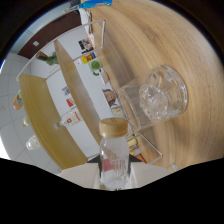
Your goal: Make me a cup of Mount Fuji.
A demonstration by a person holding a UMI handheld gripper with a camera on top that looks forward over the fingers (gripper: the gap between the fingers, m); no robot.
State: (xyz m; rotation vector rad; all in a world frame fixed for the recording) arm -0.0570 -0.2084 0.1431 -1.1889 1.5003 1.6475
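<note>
- One clear bottle (113, 157) with a wooden cap sits at the near end of your gripper view, tipped sideways with the whole scene; the fingers themselves are masked from sight, so you cannot tell whether the tongs clench it or hang loose.
- Beyond the bottle, a glass mug (161, 95) holding ice rests on the wooden table (160, 40).
- A white wire shelf rack (75, 95) carries small packets behind.
- Judging by this, the ice is in and pouring remains; no coloured liquid shows in the mug yet.
</note>
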